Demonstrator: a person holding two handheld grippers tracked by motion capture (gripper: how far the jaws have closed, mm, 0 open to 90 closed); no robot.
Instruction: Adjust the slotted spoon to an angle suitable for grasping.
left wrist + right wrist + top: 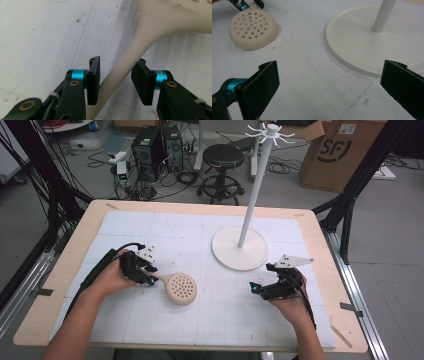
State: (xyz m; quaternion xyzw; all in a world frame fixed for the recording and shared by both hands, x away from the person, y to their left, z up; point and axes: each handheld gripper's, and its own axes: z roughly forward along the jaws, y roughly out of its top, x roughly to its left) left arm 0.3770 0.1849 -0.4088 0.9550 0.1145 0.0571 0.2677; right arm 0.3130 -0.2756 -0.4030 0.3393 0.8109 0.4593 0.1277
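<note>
A cream skimmer spoon with a holed round head lies on the white mat at about 8 o'clock from the table centre. Its handle runs between the jaws of the left tongs (a gap shows on each side), so they stand spread around it. At 1 o'clock stands a white rack. The right tongs, at 4 o'clock, gape wide over bare mat.

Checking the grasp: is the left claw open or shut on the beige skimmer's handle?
Open: the left claw straddles the beige perforated skimmer's handle, with a gap showing beside it.
</note>
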